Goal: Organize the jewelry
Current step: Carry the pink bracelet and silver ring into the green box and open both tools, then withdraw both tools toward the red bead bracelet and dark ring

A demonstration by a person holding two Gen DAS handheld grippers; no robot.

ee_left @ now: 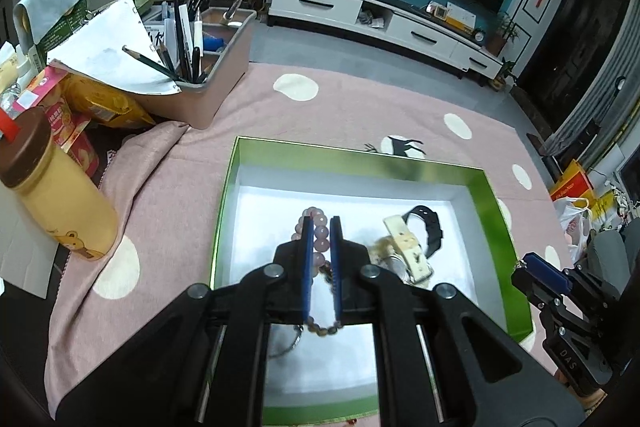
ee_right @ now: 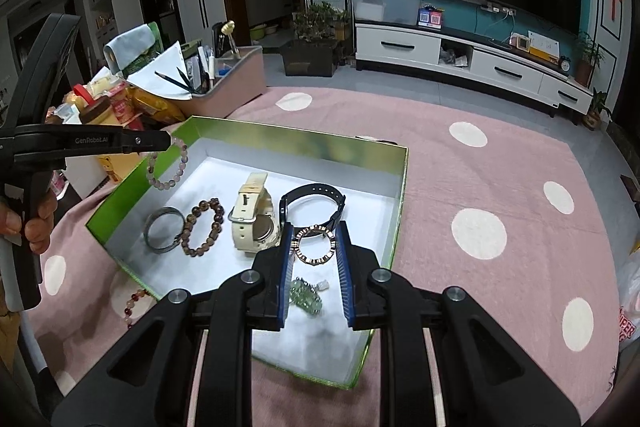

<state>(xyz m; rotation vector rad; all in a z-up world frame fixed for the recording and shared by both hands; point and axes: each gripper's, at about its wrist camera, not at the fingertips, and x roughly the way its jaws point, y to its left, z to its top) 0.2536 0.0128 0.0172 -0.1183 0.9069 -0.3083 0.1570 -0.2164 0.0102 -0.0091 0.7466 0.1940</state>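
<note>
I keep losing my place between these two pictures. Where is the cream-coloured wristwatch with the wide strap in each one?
Left wrist view: the cream-coloured wristwatch lies right of centre in the box, just right of the left tongs.
Right wrist view: the wristwatch lies mid-picture, between the brown bead bracelet and the black watch.
Shared landmark: the green-walled, white-floored box.
</note>
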